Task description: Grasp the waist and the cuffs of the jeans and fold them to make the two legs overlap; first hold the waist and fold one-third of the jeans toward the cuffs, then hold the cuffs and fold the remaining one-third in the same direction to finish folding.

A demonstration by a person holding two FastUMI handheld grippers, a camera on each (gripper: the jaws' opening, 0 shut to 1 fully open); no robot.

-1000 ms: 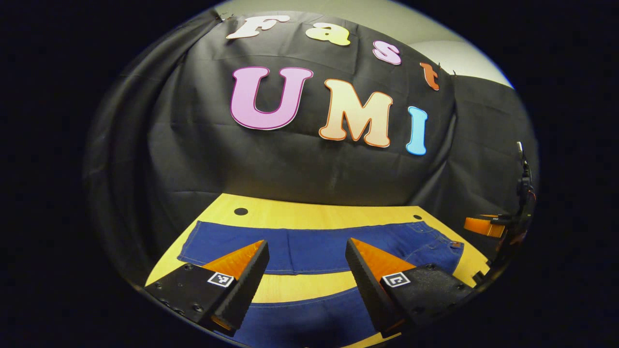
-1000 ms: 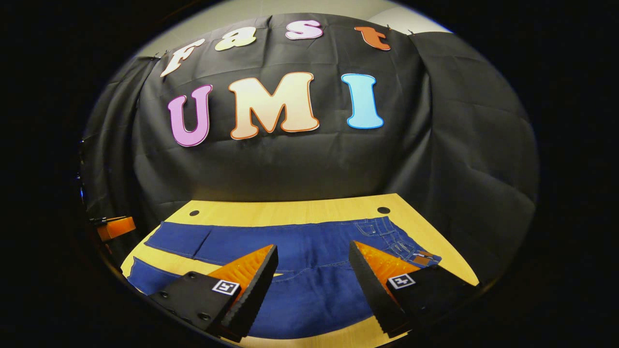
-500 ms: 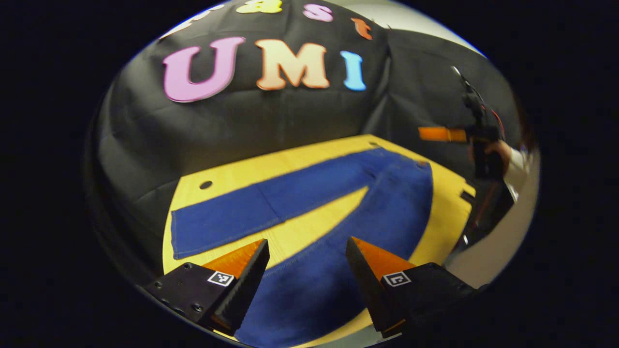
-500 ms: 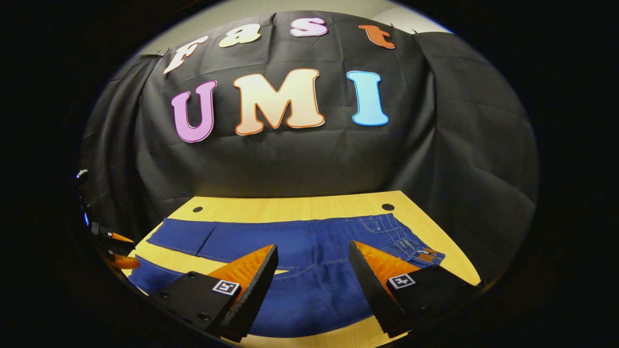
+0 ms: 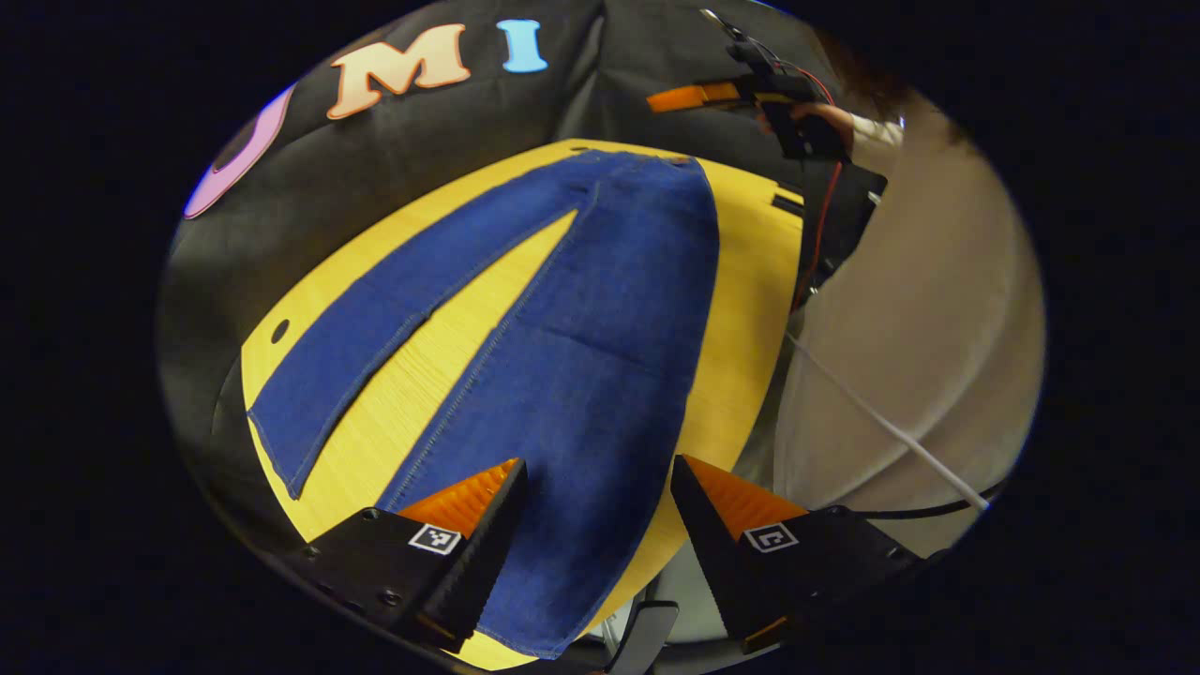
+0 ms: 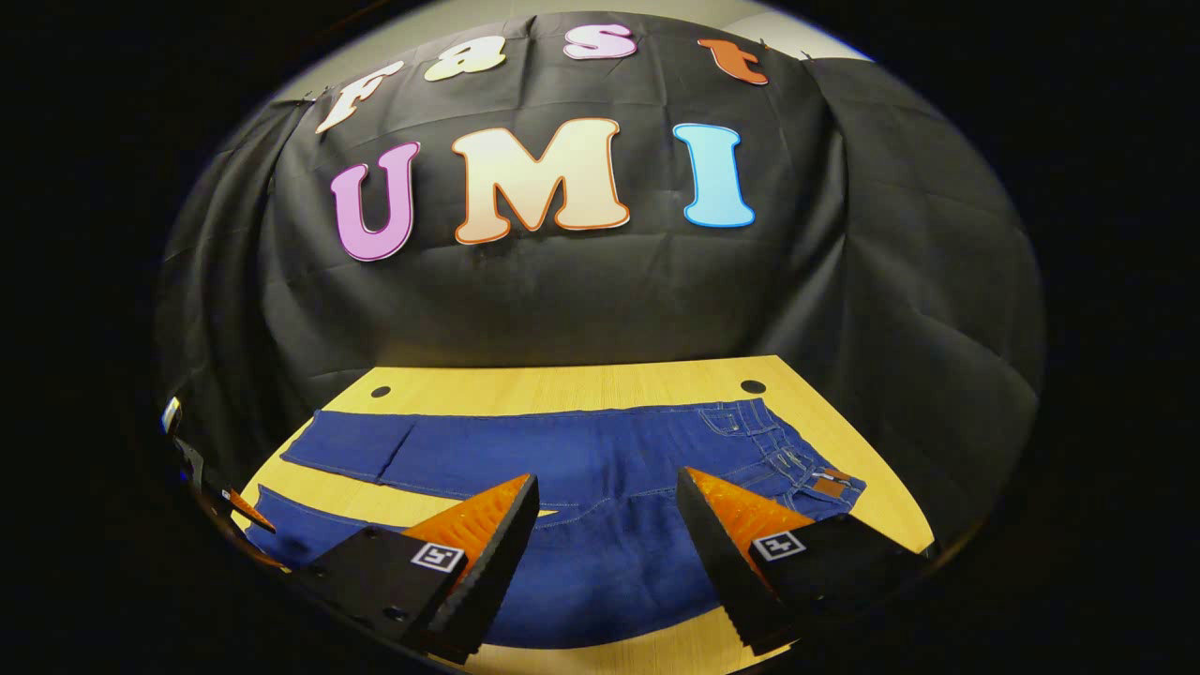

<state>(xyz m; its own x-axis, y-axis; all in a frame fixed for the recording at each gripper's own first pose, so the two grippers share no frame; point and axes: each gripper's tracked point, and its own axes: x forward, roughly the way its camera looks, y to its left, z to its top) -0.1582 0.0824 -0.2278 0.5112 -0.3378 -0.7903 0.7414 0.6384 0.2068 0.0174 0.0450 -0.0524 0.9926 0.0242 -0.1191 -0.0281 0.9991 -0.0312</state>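
I find the jeans lying flat on the yellow wooden table, legs spread in a V with bare wood between them.

In the left gripper view I look along the garment from the cuff end. My left gripper stands with its fingers parted above the near leg close to its cuff, and nothing is held between them. This view also gives me the far leg's cuff at the left, the waist at the table's far end, the right gripper held in a hand above that end, and a person's pale clothing beside the table with a white cable across it.

In the right gripper view I see the jeans side-on. The right gripper is spread wide over the hip area, holding nothing. The waistband with its pocket stitching and brown patch is readable here. The left gripper appears at the left edge, mostly cut off; I cannot judge its state from there.

Whether either gripper's fingertips touch the cloth I cannot tell.
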